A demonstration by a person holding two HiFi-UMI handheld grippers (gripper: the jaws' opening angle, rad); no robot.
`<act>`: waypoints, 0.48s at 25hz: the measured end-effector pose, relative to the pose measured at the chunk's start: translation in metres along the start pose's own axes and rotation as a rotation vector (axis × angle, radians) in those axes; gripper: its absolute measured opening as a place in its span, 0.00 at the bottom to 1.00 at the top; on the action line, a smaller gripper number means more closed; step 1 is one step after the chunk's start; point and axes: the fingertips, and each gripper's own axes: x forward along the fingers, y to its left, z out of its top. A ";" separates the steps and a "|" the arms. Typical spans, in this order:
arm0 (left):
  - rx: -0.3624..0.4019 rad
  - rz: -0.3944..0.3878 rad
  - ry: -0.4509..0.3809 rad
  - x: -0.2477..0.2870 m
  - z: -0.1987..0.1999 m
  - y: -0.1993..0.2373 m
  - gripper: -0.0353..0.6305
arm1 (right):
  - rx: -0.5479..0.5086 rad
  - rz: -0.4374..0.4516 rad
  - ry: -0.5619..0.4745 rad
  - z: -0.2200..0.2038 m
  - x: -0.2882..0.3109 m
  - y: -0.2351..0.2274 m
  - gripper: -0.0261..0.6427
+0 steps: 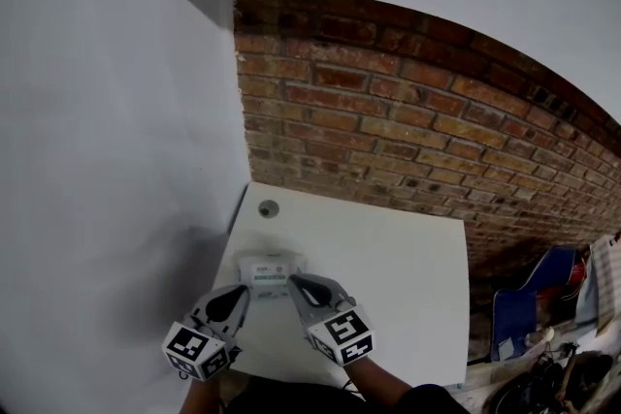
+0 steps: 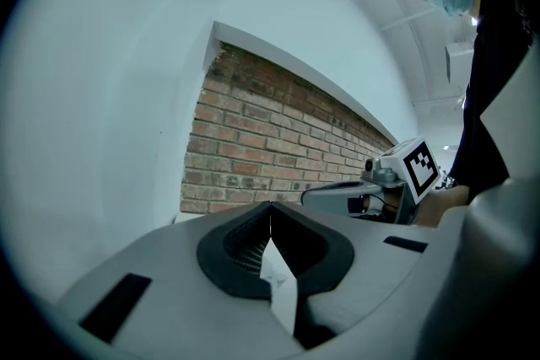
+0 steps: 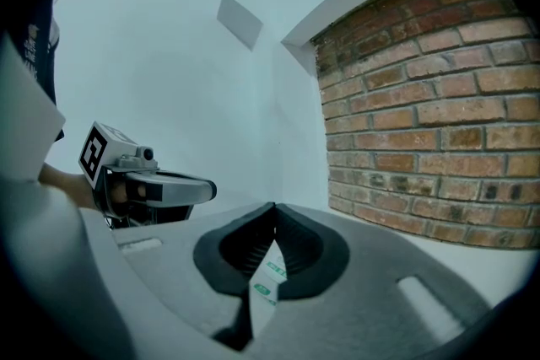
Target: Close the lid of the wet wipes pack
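Near the desk's [image 1: 408, 257] front left edge, the left gripper [image 1: 242, 292] and right gripper [image 1: 293, 281] are flanking the pack [image 1: 273, 269], each with jaws pressed together and a tip at a near corner. One tip should probably be steadying the pack while the other is pushing the lid flat from above.
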 end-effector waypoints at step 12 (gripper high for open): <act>0.012 0.003 -0.044 -0.008 0.021 -0.022 0.05 | -0.023 0.018 -0.045 0.020 -0.022 0.005 0.04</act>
